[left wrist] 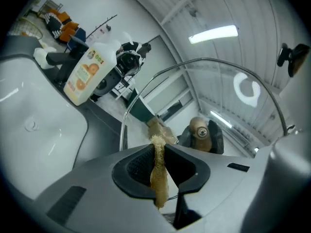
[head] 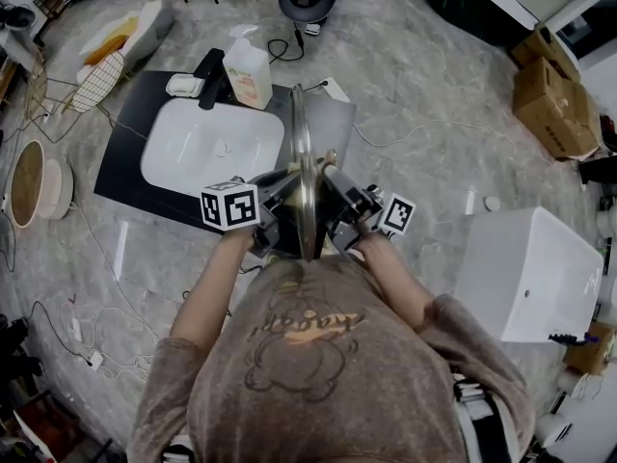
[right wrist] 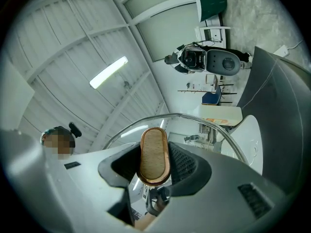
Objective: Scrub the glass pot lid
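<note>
I hold the glass pot lid [head: 304,162] upright and edge-on over the front of the sink. My right gripper [head: 339,210] is shut on the lid's wood-topped, copper-rimmed handle [right wrist: 153,155], and the lid's metal rim [right wrist: 194,119] arcs beyond the jaws. My left gripper [head: 278,222] sits close against the lid's other face, shut on a thin tan scrub pad [left wrist: 158,171]. In the left gripper view the rim [left wrist: 214,62] curves ahead and the handle's screw [left wrist: 199,132] shows through the glass. Whether the pad touches the glass I cannot tell.
A white sink basin [head: 207,143] sits in a black counter [head: 120,157] with a black faucet [head: 210,75], a soap bottle [head: 249,70] and a soap dish [head: 183,85] behind it. A white box [head: 535,268] stands at right, cardboard boxes [head: 554,104] farther back. Cables cross the floor.
</note>
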{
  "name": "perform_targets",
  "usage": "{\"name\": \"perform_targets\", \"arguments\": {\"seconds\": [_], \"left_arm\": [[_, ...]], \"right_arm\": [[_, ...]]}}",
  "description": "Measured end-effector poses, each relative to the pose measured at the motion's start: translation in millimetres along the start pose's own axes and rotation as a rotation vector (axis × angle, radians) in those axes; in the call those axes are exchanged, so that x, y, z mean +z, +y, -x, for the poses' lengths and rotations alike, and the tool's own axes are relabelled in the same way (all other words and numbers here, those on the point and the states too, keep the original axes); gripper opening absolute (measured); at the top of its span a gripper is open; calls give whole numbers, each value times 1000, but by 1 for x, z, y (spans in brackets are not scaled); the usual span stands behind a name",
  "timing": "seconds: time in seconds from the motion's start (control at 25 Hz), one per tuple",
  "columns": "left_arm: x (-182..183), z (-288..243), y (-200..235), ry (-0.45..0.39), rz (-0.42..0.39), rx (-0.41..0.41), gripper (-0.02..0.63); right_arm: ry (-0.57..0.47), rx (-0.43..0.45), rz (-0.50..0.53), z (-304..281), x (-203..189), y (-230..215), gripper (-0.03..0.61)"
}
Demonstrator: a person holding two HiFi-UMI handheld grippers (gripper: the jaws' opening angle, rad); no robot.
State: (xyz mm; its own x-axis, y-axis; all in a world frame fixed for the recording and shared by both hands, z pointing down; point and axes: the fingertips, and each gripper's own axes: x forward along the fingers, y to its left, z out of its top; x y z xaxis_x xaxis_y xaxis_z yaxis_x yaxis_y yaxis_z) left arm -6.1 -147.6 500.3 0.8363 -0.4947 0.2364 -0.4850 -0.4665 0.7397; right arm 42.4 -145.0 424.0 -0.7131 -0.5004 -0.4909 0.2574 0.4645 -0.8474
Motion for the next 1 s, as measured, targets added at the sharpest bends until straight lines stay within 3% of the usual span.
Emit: {"name": "perform_targets", "arguments": {"seconds": [0.2, 0.48, 0.64, 0.84, 1.0], "left_arm": [[8, 6, -18, -55, 125, -89, 72], [24, 19, -46, -120, 193, -172, 72], [34, 30, -60, -182, 312, -210, 72], [47, 41, -83, -232, 327, -300, 72], [51, 52, -77, -270, 299, -249, 72]], "right_arm": [[23, -18, 26, 2, 0, -3, 177], [17, -42, 15, 8, -2, -11, 176], [19, -52, 18, 13, -1, -14, 176], [18, -76, 21, 21, 2, -15, 176], [22, -102, 36, 31, 8, -13, 176]]}}
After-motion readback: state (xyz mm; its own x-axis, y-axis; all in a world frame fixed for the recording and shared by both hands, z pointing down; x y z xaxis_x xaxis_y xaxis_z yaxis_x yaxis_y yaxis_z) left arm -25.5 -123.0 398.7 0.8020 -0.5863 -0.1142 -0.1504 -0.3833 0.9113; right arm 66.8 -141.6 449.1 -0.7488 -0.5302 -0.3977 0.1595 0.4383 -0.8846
